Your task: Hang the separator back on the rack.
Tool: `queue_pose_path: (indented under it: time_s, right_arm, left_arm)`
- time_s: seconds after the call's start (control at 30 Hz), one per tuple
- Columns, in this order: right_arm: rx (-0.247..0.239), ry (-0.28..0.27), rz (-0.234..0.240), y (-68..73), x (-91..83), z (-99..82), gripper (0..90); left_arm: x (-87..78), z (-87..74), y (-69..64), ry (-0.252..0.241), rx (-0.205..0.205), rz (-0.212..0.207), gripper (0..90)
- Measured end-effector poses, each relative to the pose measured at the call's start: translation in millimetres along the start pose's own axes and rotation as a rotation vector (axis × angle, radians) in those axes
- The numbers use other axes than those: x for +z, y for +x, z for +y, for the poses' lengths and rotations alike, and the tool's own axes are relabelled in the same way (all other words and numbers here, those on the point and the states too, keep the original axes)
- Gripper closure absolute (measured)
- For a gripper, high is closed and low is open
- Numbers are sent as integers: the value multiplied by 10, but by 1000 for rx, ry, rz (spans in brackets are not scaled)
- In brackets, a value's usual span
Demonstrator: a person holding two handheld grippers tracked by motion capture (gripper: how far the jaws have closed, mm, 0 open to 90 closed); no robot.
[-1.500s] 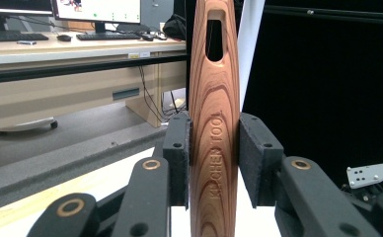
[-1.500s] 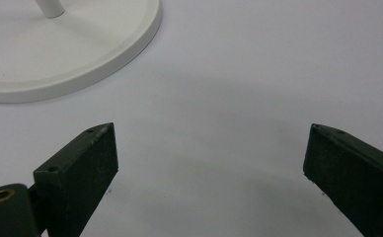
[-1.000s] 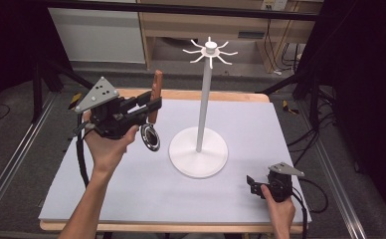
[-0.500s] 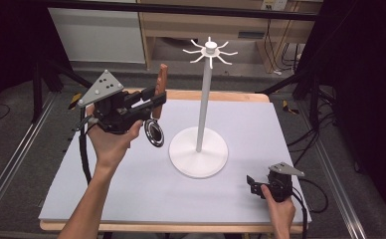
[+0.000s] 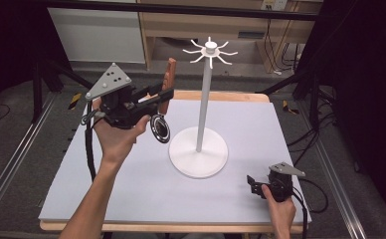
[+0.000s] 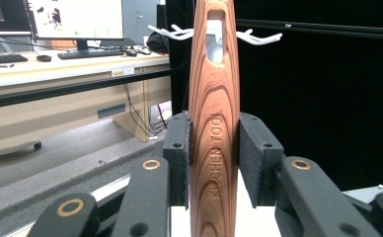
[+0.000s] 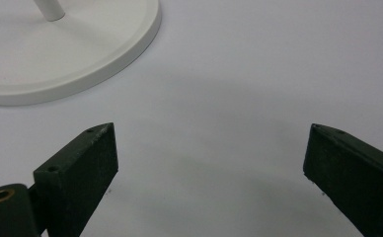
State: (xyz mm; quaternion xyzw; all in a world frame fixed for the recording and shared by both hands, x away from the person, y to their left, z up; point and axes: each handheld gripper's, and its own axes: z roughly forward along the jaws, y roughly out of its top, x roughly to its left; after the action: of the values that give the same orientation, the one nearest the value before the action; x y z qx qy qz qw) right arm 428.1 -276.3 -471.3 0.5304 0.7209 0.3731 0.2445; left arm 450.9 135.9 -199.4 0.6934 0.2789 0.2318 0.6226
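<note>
My left gripper is shut on the wooden handle of a kitchen tool, held upright above the table's left side. In the left gripper view the pads press both sides of the handle, which is engraved "KITCHEN TOOL" and has a slot hole near its top. The tool's round black head hangs below the gripper. A white hook stand rises at the table's centre, its hooks just behind the handle's top. My right gripper rests open at the front right, jaws wide over bare mat.
The stand's round white base sits mid-table, and its edge lies just ahead of my right gripper. A pale mat covers the wooden table. A desk with a monitor and keyboard stands beyond the table.
My left hand has shifted a little to the right, toward the stand, carrying the tool with it. The right hand has stayed put.
</note>
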Motion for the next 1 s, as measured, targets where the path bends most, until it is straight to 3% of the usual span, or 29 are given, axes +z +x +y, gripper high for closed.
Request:
queue_pose_path:
  time_s: [1.0]
  right_arm:
    - [6, -2, 0, -3, 5, 2, 70]
  left_arm:
    - [256, 79, -61, 28, 17, 2, 670]
